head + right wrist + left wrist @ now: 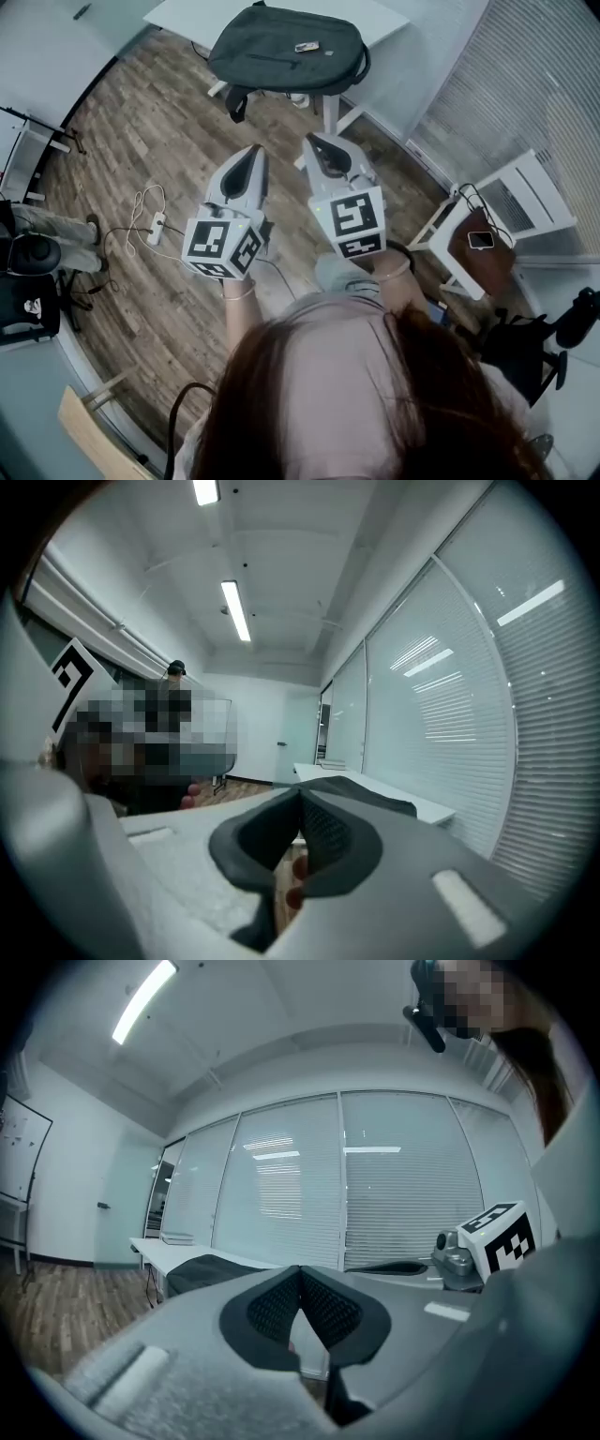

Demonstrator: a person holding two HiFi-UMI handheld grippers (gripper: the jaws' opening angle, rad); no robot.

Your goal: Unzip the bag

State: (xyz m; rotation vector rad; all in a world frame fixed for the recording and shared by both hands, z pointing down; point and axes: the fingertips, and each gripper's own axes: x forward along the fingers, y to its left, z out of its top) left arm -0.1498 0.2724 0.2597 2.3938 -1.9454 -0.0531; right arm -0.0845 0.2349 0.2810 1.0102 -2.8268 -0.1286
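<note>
Bag: dark grey soft fabric backpack (281, 52) lies flat on the white bench (183, 13), well ahead of both grippers, with a strap hanging over the near edge. Judged light and floppy. The cloth will likely bunch and drag along with any pull on the zip unless one side pins it. Best hold, as I judge it: one gripper pinches fabric close beside the zip's end, the other takes the slider tab. Zip line and tab are too small to locate in any view. Small light-and-dark object (307, 46) rests on top of the bag, identity unclear. It may slide off once the panel moves.

Left gripper (255, 152): jaws fully together, nothing held. Right gripper (315, 141): jaws also meet at the tips, empty. Both sit side by side, roughly level, pointing toward the bench and well apart from the bag.

Surroundings: wood-plank floor (141, 141) between person and bench, nothing on the direct line. White chair (525, 202) to the right carries a dark phone (481, 240) on its brown seat, off the path. White power strip with cables (156, 228) lies on the floor to the left. Another person's legs (56, 225) show at the far left edge. Window blinds (525, 84) run beside the bench.
</note>
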